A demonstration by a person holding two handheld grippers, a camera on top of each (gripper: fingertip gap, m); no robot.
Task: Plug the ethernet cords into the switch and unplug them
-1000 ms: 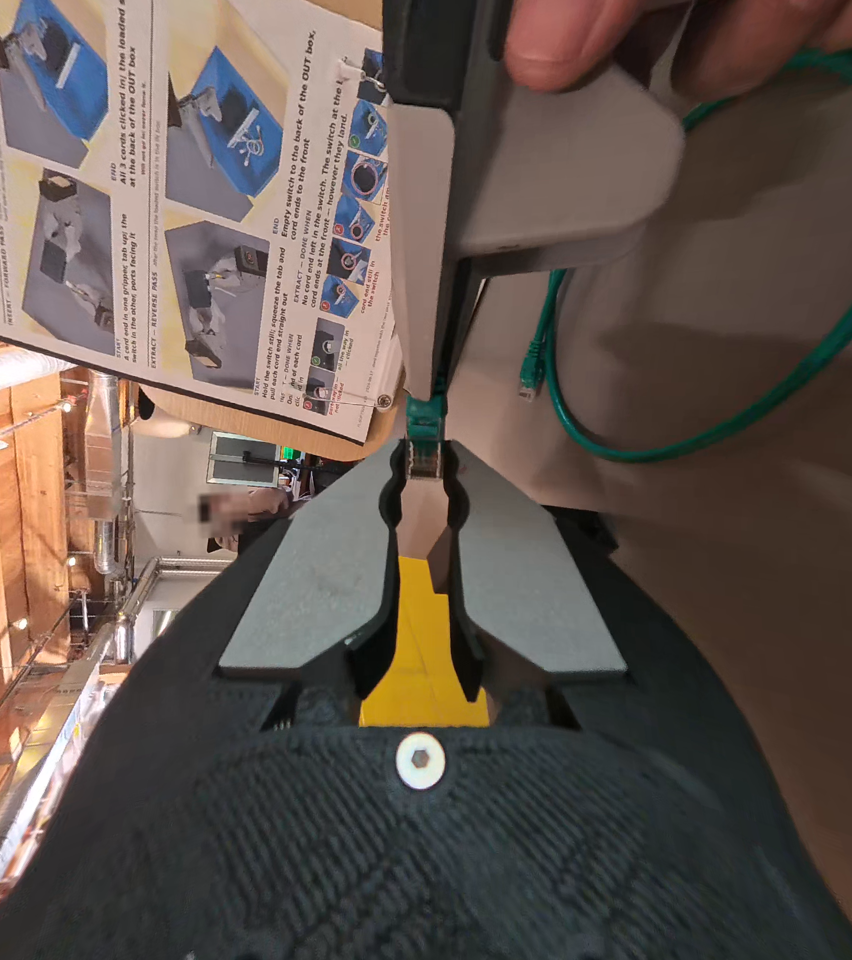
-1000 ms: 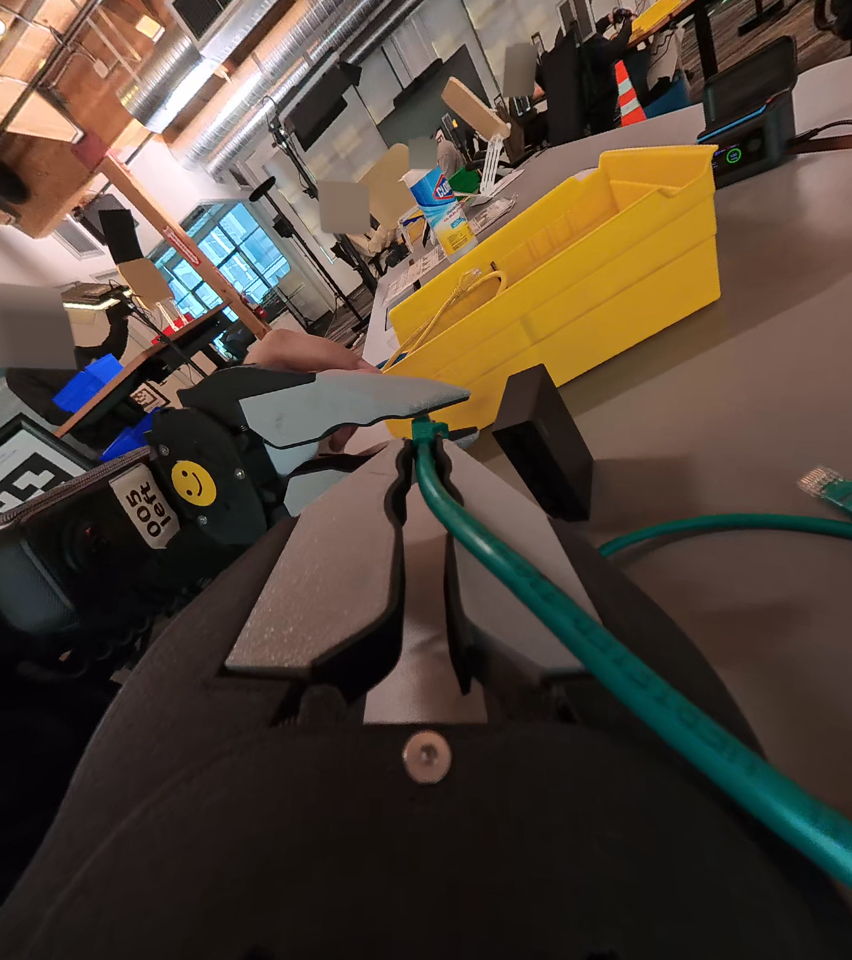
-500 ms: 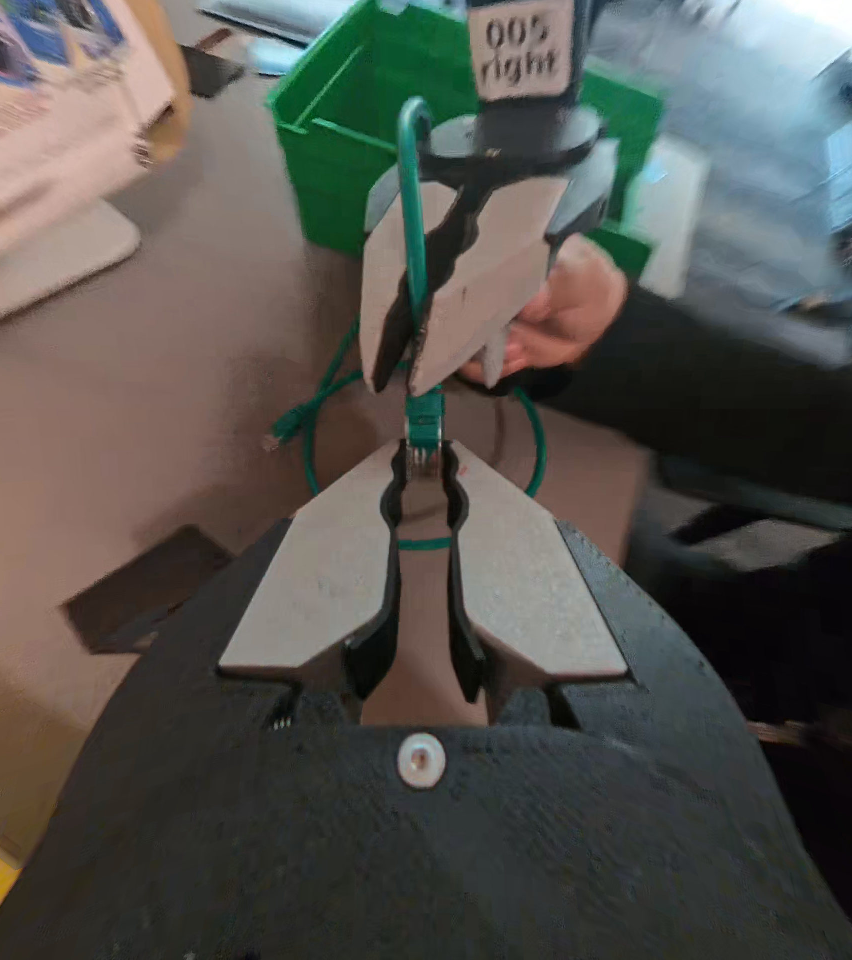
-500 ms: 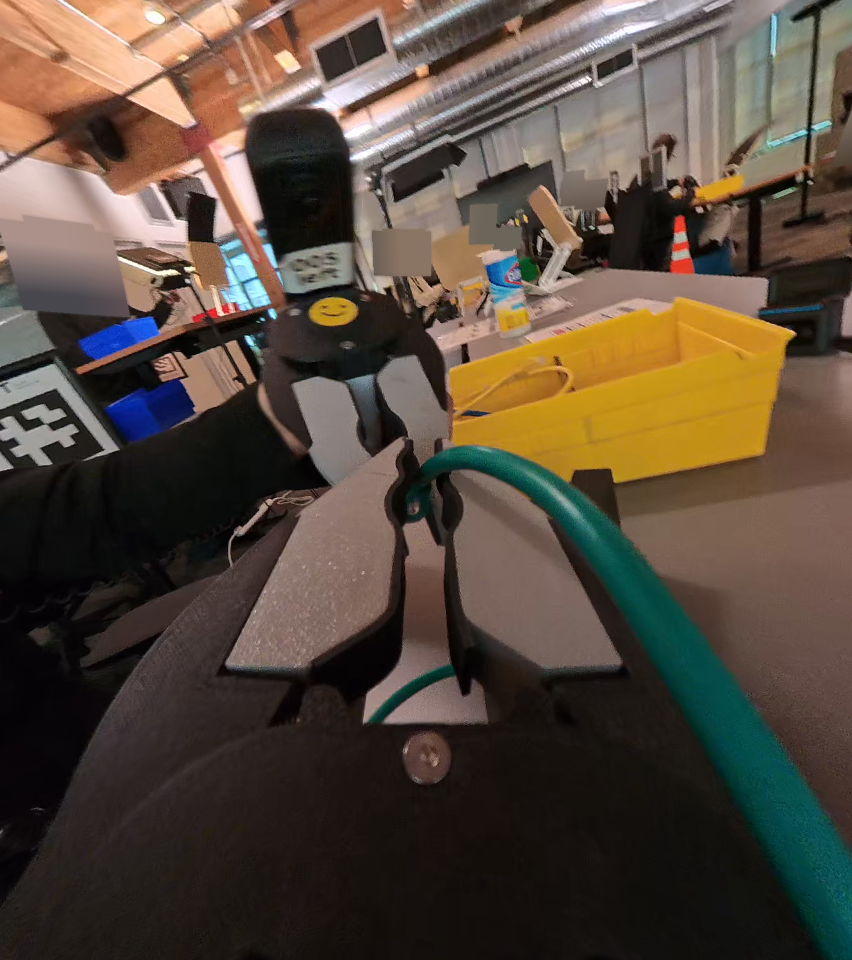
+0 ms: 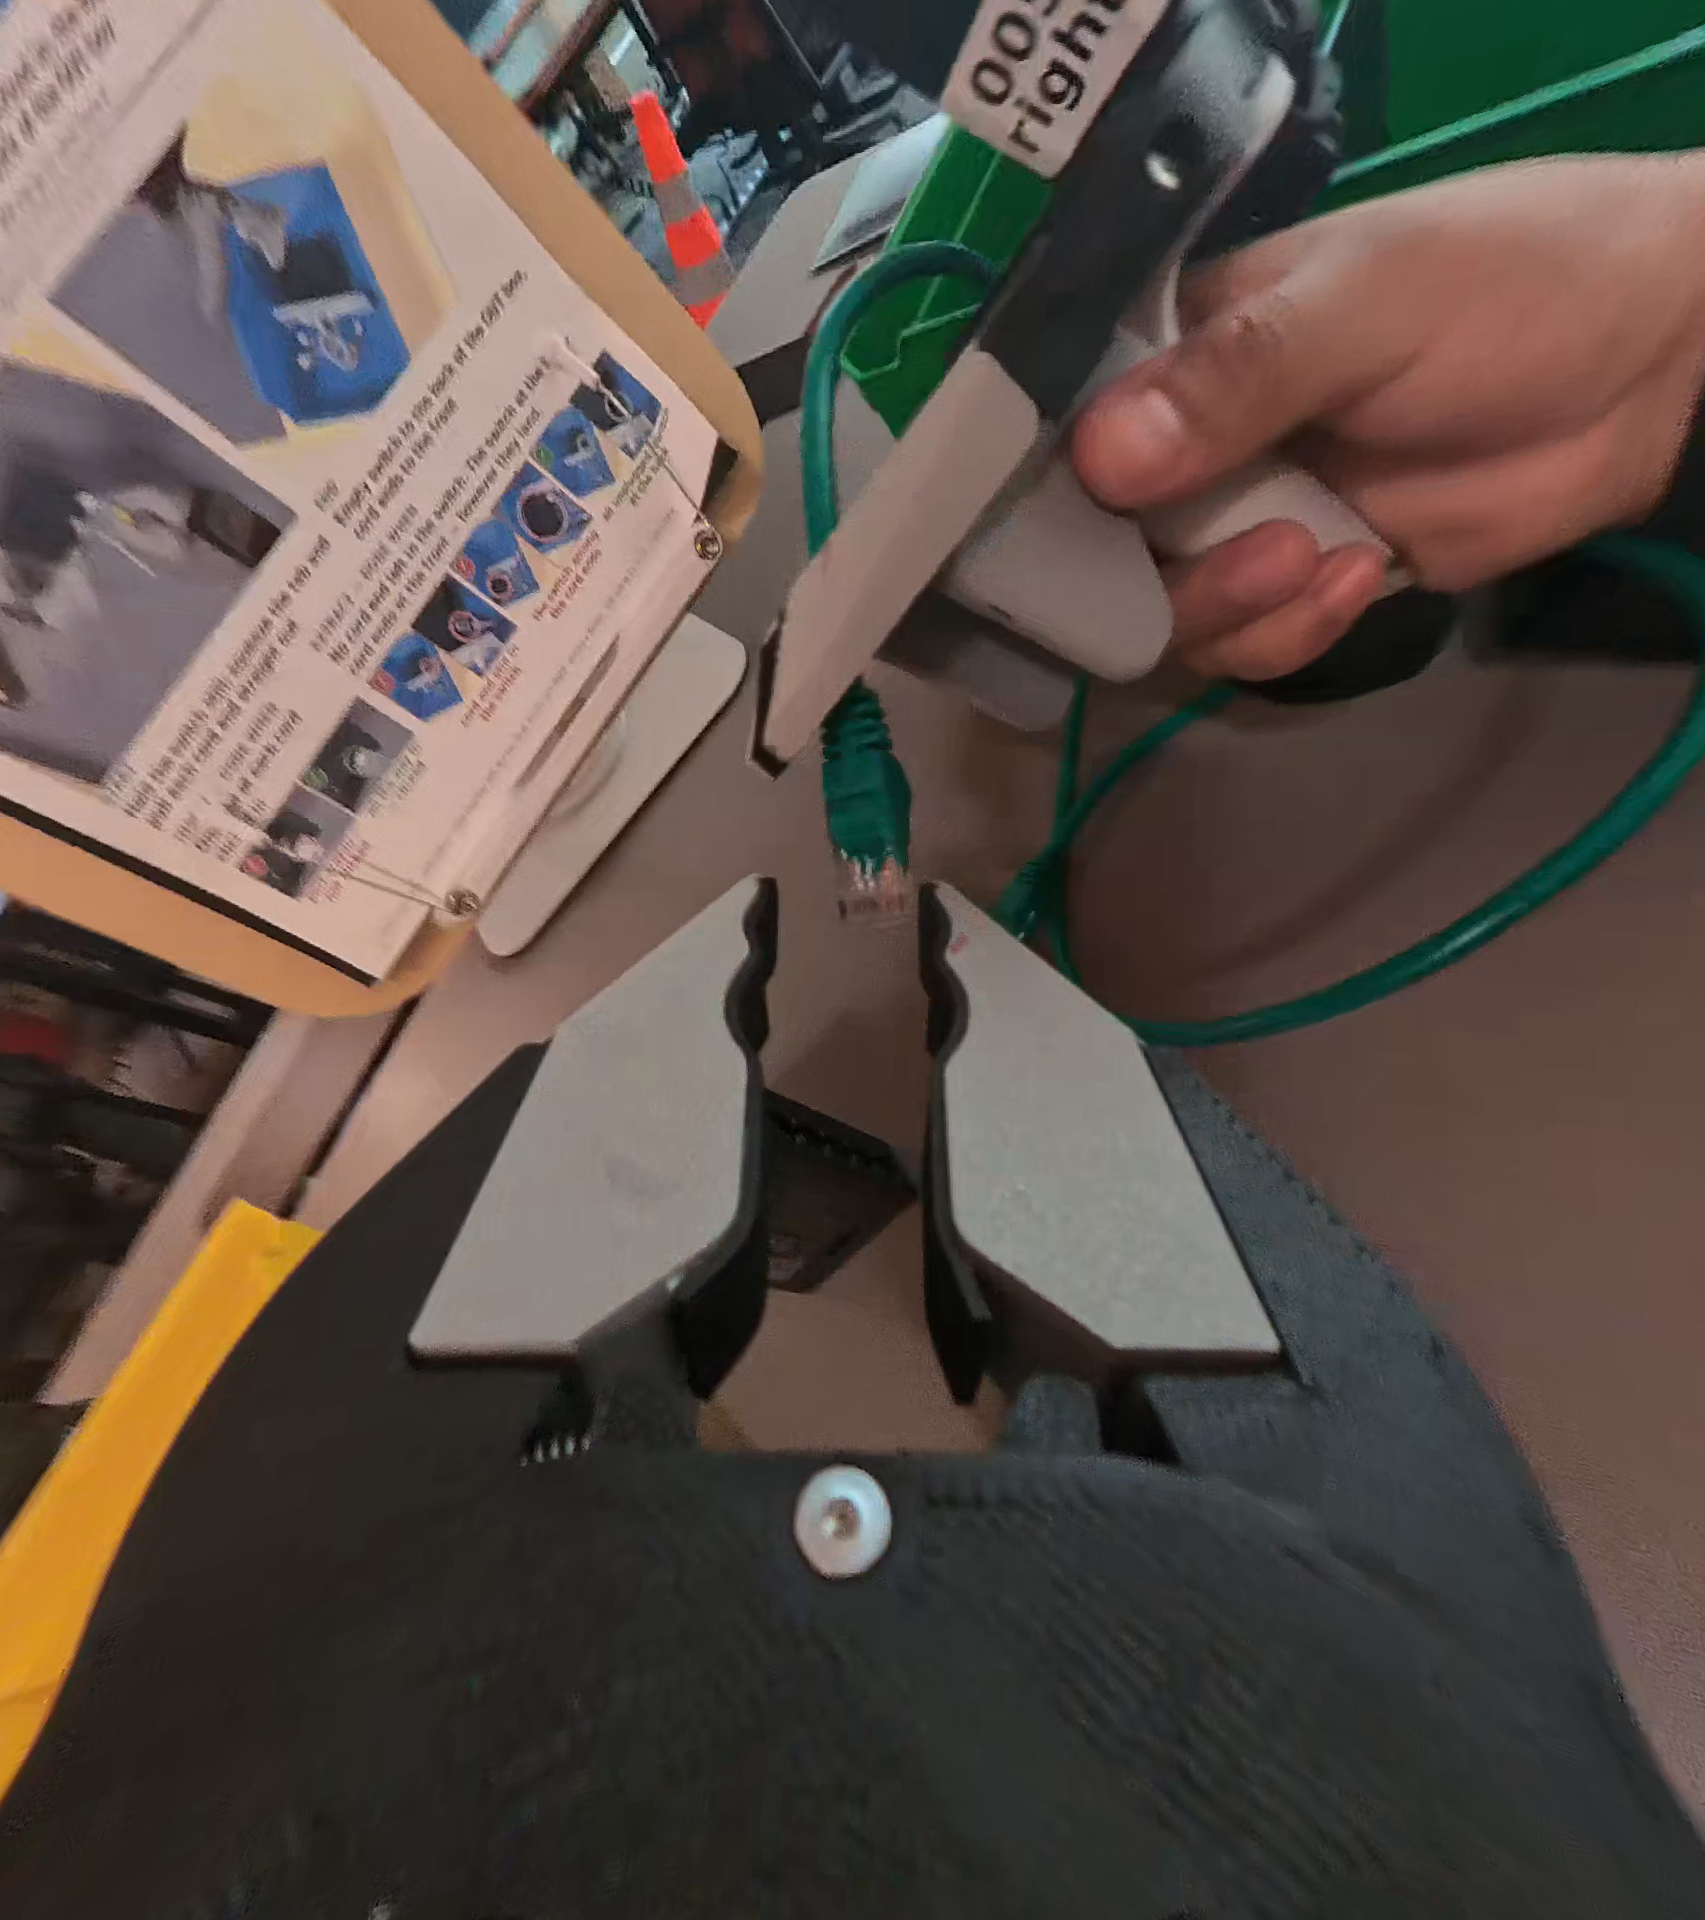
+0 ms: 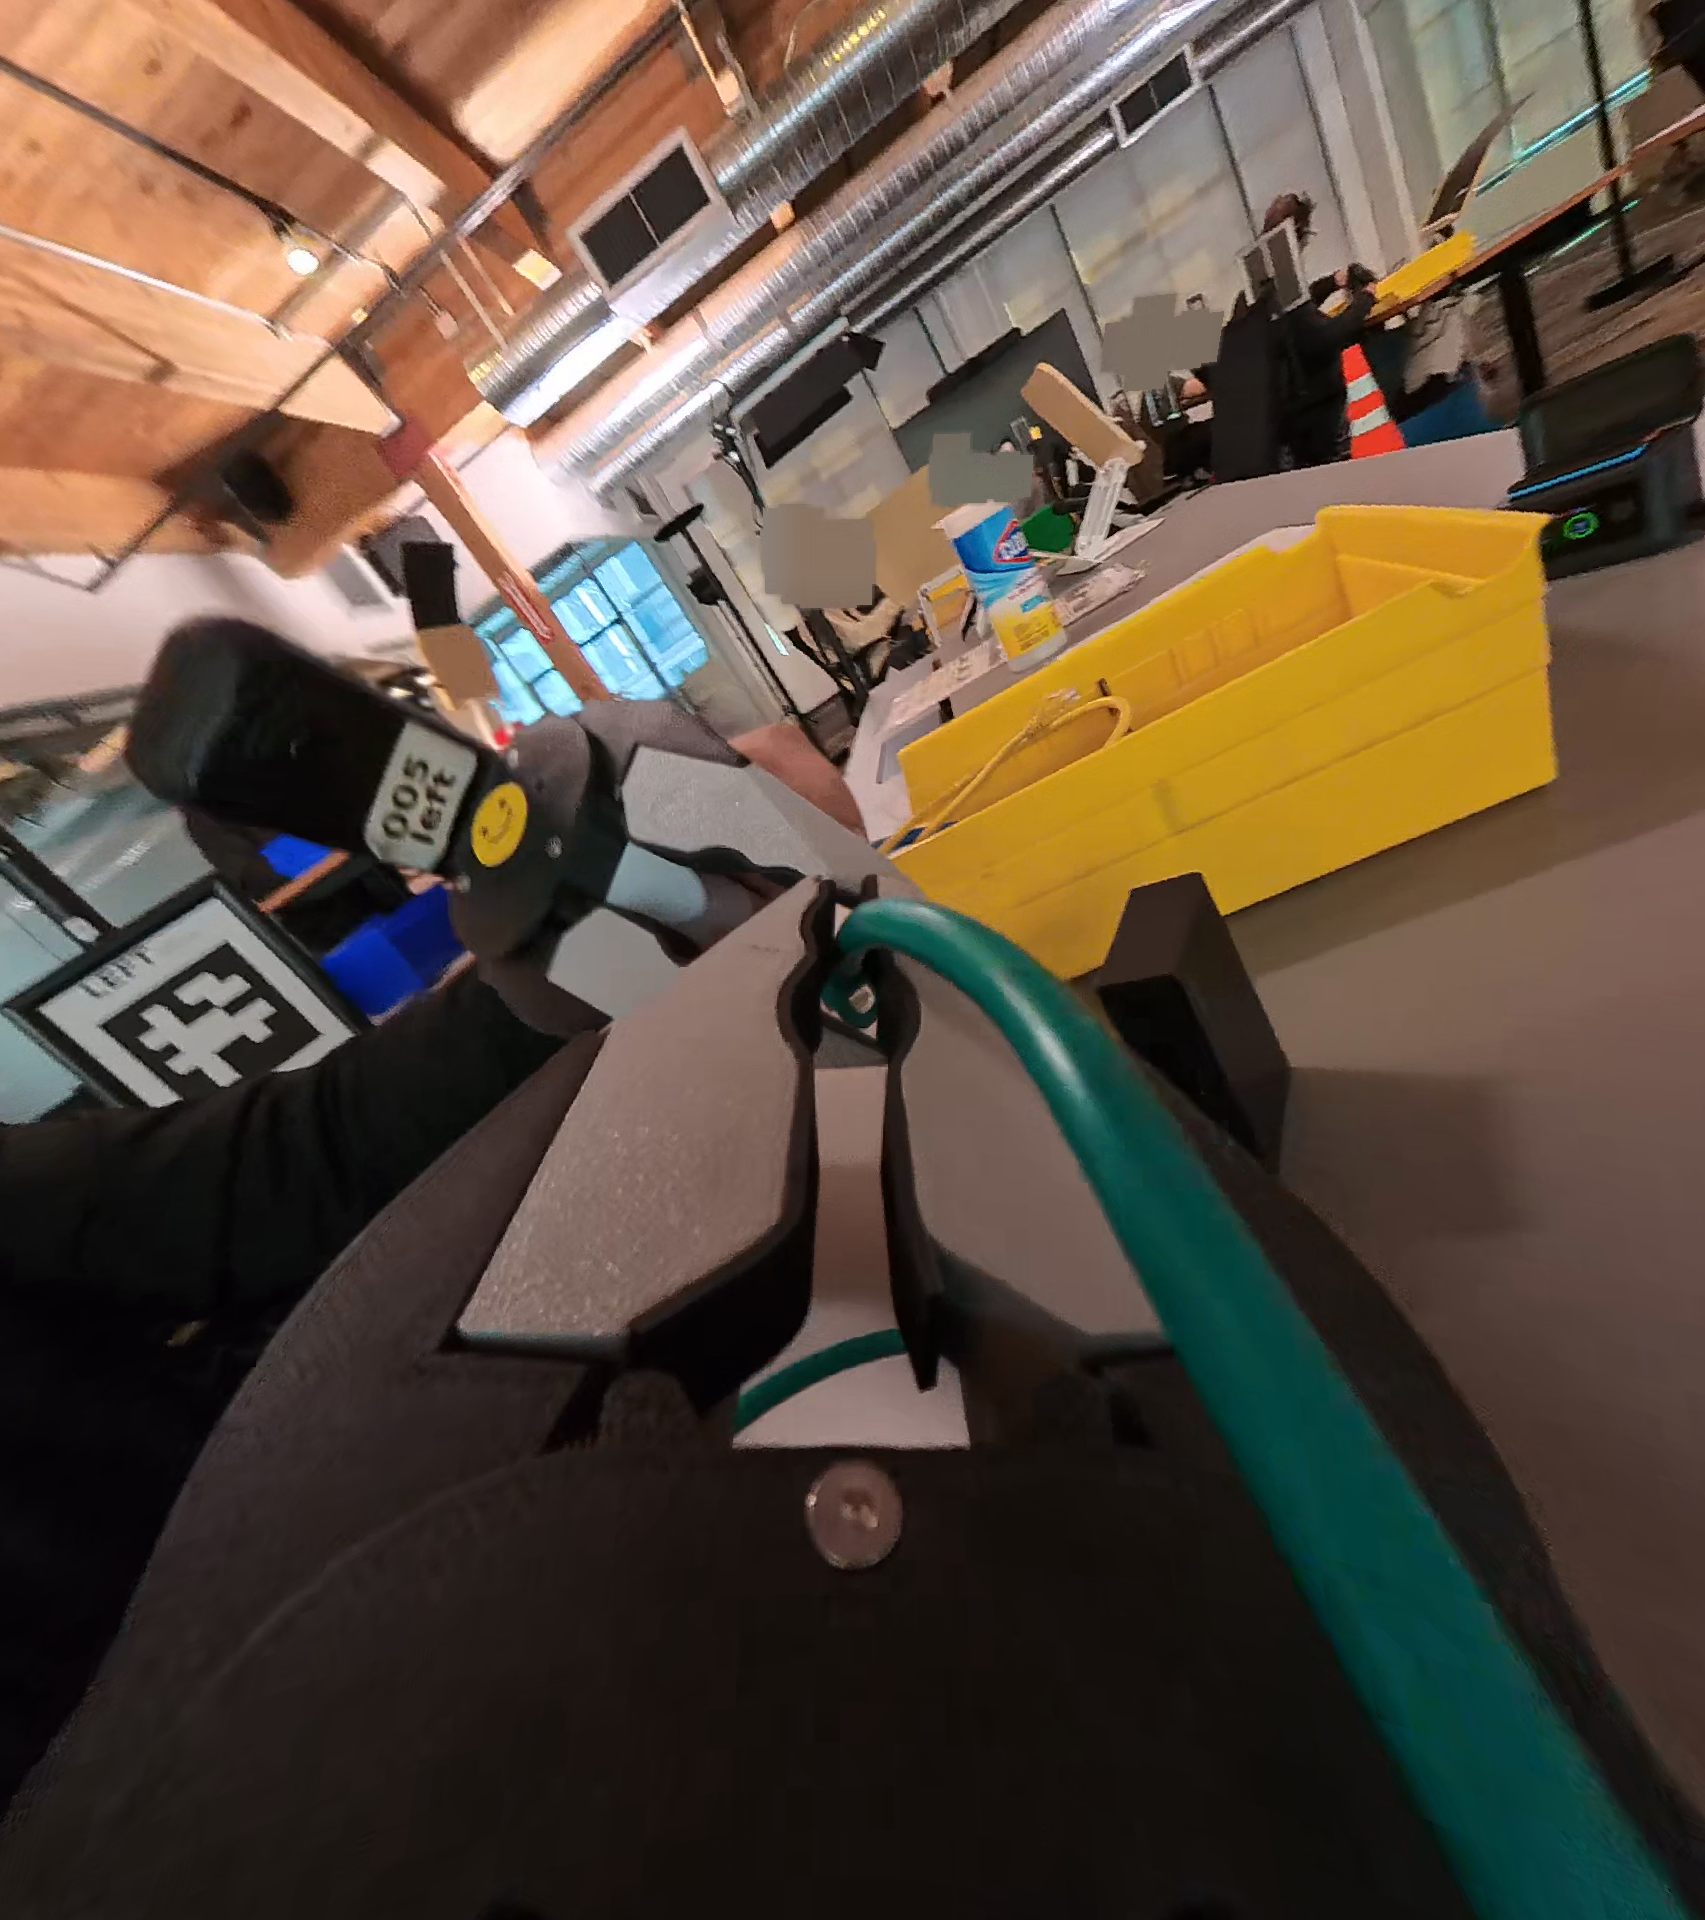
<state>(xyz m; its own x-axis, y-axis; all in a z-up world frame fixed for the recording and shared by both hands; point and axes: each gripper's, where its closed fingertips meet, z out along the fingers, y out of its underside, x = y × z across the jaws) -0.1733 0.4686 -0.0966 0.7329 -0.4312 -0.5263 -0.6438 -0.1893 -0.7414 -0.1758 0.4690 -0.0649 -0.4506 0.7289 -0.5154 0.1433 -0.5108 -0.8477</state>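
looks like the lining-up step before plugging in: right claw (image 6: 853, 940) is clamped on the green ethernet cord (image 5: 863, 800), plug dangling just past the wide-apart, empty left claw (image 5: 846, 909); black switch (image 6: 1186, 1013) sits on the bench (image 6: 1606, 1039); next it probably needs aiming at a port

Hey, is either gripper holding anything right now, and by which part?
The right gripper pinches the green ethernet cord just behind its plug. The left gripper is open and holds nothing.
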